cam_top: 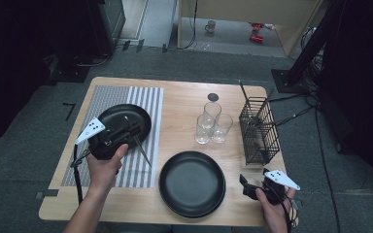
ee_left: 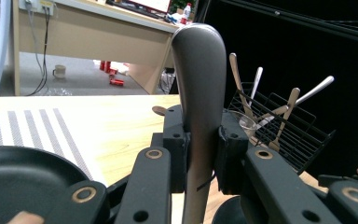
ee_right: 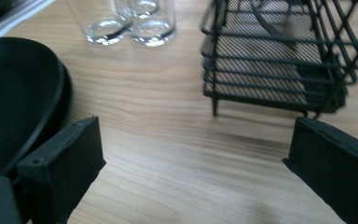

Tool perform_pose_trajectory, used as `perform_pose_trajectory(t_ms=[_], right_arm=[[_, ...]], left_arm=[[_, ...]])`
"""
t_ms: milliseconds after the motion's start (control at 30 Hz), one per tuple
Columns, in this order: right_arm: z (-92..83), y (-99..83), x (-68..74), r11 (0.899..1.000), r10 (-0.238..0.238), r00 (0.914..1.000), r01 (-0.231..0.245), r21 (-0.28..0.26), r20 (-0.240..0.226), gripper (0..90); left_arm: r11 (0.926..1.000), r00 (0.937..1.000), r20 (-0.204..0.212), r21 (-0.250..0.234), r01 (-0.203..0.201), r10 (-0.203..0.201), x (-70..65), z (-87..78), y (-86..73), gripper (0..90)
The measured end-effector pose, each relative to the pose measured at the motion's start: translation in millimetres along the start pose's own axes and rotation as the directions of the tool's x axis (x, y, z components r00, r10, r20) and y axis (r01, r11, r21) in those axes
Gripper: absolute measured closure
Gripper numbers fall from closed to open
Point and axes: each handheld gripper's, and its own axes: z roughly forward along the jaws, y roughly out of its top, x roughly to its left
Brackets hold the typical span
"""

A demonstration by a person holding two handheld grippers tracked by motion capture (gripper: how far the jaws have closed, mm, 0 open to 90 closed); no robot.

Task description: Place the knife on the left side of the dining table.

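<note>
My left gripper (cam_top: pixel 126 133) is clamped on a knife (ee_left: pixel 199 93), handle pinched between the pads, blade (cam_top: pixel 142 150) hanging past the rim of the black plate (cam_top: pixel 141 116) and over the striped placemat (cam_top: pixel 148 97). In the left gripper view the handle stands straight up between the jaws, so the hold looks centred.

My right gripper (cam_top: pixel 246 185) sits low at the near right corner of the table (cam_top: pixel 184 97), jaws spread wide with nothing between them, just beside the stacked black plates (cam_top: pixel 192 182) and in front of the wire cutlery basket (cam_top: pixel 258 131).

Risks, as I judge them: the handle is smooth and rounded, so a quick wrist turn could let the knife swivel or slide out. The blade tip is close to the plate rim and could clip it on the way down. The three glasses (cam_top: pixel 212 124) stand bunched between the two hands, so a careless sweep across the middle would knock them over.
</note>
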Motion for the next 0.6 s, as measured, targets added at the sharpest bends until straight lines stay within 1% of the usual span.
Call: perform_pose_trajectory(t_ms=[100,267,433,500,600], right_arm=[[1.8,-2.7,-7.4,1.0,0.02,0.9996,-0.02,0.022,0.021,3.4],[5.7,-6.4,-14.4,0.997,0.013,0.9976,-0.019,0.081,0.069,3.4],[10.2,-7.2,-17.1,0.993,0.005,0.9974,-0.014,0.116,0.072,3.5],[11.0,-7.5,-17.1,0.992,0.005,0.9974,-0.014,0.122,0.073,3.5],[14.4,-9.2,-17.6,0.988,-0.009,0.996,-0.005,0.151,0.089,3.9]], left_arm=[[1.0,1.0,0.002,0.002,0.002,-0.003,1.0,0.9,-2.3,78.7],[0.9999,1.0,0.003,0.015,0.004,-0.004,2.2,2.0,-8.4,78.7],[0.9995,1.0,-0.003,0.032,0.005,-0.005,3.5,-1.1,-12.8,78.7],[0.9993,1.0,-0.006,0.038,0.006,-0.006,4.6,-2.1,-14.1,78.7],[0.999,0.9999,-0.012,0.044,0.008,-0.008,8.0,-3.3,-17.4,78.7]])
